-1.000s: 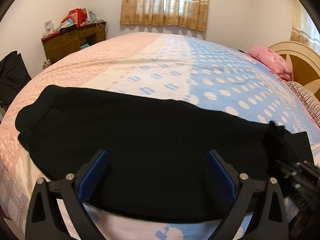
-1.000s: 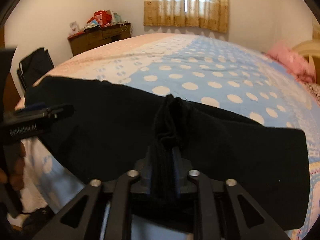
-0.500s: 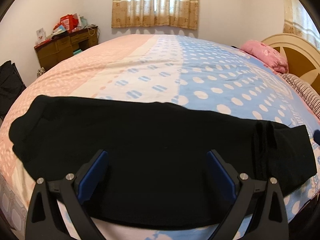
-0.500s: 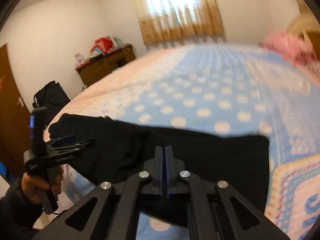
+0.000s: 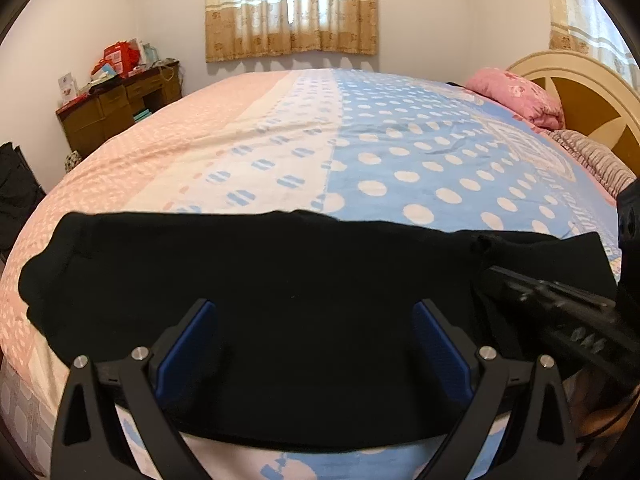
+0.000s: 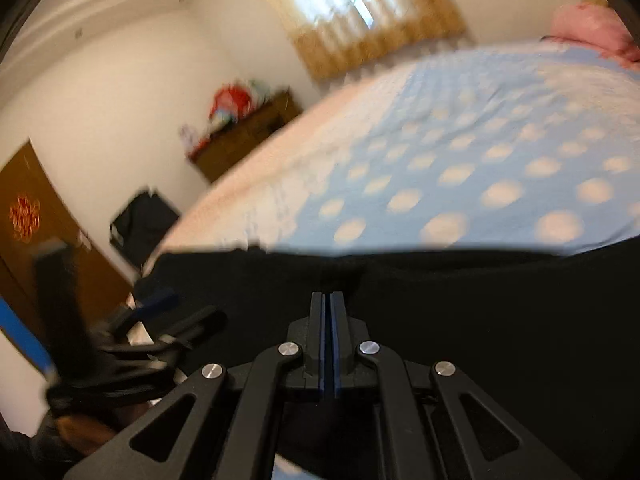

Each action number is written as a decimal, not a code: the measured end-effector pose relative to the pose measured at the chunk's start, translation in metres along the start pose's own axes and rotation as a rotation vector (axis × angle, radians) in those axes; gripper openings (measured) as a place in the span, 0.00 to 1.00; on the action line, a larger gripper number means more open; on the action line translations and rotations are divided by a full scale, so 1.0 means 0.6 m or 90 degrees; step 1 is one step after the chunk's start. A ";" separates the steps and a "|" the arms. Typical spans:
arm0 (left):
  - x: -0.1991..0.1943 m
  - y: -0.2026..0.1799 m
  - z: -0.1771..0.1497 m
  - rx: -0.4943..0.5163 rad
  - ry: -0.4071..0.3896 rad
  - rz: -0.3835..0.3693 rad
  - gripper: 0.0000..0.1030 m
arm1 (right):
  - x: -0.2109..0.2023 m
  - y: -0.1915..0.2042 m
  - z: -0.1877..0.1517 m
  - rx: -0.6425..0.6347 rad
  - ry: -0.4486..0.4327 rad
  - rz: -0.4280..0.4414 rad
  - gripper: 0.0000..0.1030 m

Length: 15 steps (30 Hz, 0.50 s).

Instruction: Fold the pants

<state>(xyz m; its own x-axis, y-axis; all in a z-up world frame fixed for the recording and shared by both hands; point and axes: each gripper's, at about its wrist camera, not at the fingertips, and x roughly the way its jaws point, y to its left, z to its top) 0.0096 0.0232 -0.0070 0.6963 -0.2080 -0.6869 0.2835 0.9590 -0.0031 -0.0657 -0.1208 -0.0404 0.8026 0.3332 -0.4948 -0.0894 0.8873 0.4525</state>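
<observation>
The black pants (image 5: 280, 300) lie folded lengthwise across the near edge of the bed, and also fill the lower part of the right wrist view (image 6: 480, 320). My left gripper (image 5: 312, 344) is open, its blue pads (image 5: 180, 344) spread just above the pants' near middle. My right gripper (image 6: 329, 312) is shut with nothing between its pads, low over the pants; it also shows at the right in the left wrist view (image 5: 552, 312). A small bunched ridge (image 5: 484, 244) sits near the pants' right end.
The bed (image 5: 360, 140) has a pink, white and blue dotted cover. A pink pillow (image 5: 516, 92) and cream headboard (image 5: 580, 92) are at far right. A cluttered wooden desk (image 5: 116, 108) stands at back left, a black bag (image 5: 16, 196) at left.
My right gripper let go of the bunched pants fabric, pulled back and tilted, and is back low over the pants, moving fast. My left gripper stayed open and shifted slightly.
</observation>
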 end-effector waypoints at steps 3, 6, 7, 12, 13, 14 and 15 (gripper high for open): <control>-0.001 -0.024 0.007 0.019 -0.009 -0.024 0.97 | -0.093 -0.034 0.021 -0.006 -0.064 -0.110 0.03; 0.004 -0.066 0.018 0.050 -0.022 -0.059 0.98 | -0.157 -0.088 0.034 0.020 -0.070 -0.193 0.03; 0.008 -0.084 0.022 0.059 -0.025 -0.070 0.98 | -0.160 -0.100 0.035 0.024 -0.064 -0.209 0.03; 0.036 -0.151 0.024 0.070 -0.011 -0.094 0.97 | -0.113 -0.172 0.021 0.093 0.012 -0.227 0.02; 0.049 -0.161 0.020 0.067 0.008 -0.081 0.97 | -0.095 -0.190 0.012 0.118 0.029 -0.232 0.01; 0.058 -0.164 0.015 0.062 0.025 -0.077 0.97 | -0.093 -0.197 0.011 0.128 -0.001 -0.224 0.00; 0.067 -0.165 0.008 0.058 0.044 -0.078 0.97 | -0.090 -0.201 0.011 0.132 -0.009 -0.227 0.00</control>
<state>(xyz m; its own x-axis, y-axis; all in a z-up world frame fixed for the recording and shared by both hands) 0.0126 -0.0812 -0.0307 0.6066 -0.3058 -0.7339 0.4241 0.9052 -0.0267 -0.0946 -0.2478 -0.0631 0.7703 0.0111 -0.6376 0.3151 0.8626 0.3957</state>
